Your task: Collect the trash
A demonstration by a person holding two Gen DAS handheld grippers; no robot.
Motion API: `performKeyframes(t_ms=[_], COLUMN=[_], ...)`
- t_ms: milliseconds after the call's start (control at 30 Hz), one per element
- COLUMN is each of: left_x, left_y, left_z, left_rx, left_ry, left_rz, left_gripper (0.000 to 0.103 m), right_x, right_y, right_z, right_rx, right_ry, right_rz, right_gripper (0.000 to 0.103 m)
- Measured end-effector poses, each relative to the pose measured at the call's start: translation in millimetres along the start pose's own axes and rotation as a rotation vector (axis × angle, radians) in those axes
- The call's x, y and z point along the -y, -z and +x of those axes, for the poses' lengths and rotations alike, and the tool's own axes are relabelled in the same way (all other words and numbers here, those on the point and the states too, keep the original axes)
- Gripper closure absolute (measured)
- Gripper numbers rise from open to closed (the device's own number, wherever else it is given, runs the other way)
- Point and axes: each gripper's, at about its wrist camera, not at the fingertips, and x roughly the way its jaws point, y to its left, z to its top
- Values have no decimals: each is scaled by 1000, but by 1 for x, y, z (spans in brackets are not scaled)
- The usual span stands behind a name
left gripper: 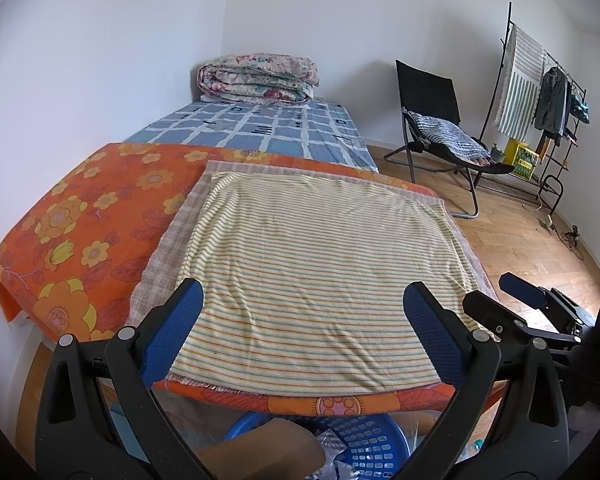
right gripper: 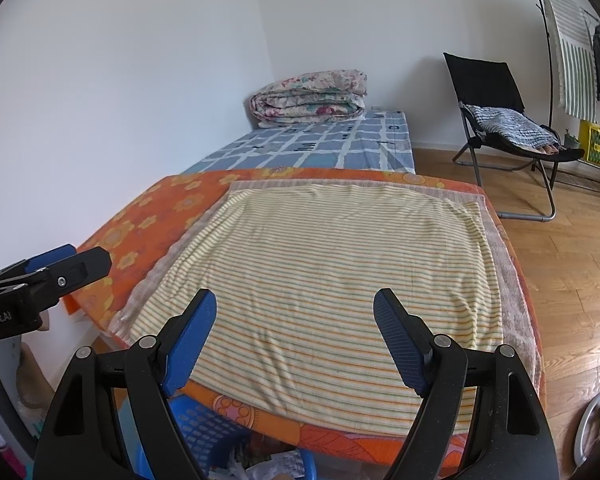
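Left gripper [left gripper: 302, 334], right gripper [right gripper: 294, 340]: fingers spread wide, holding nothing, above striped cloth [left gripper: 320, 264]. Trash: crumpled wrappers [left gripper: 332, 442] in blue basket [left gripper: 364, 444], bottom centre. Step, judged: collection seemingly finished or pausing; next calls for locating remaining litter

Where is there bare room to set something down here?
The striped cloth ahead of both open grippers is bare, bordered by the orange sheet. The blue checked sheet before the folded quilt is free. The blue basket below looks crowded.
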Motion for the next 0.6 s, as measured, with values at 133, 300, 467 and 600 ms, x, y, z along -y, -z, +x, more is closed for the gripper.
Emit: performKeyframes(t_ms=[133, 300, 467, 600], left_x=[1, 2, 1, 3], left_y=[-2, -2, -3, -5], left_z=[-2, -2, -5, -8], left_rx=[1, 3, 4, 12], left_ry=[-1, -4, -7, -31], left_rz=[-1, -4, -4, 2], left_gripper=[1, 1, 1, 1], right_x=[0, 0, -1, -1], right_y=[0, 0, 0, 1], right_z=[0, 0, 0, 0], right_rx=[0, -1, -1, -3], right_ry=[0, 1, 1, -1], right_rz=[-2, -2, -1, -4], right_gripper=[22, 22, 22, 22])
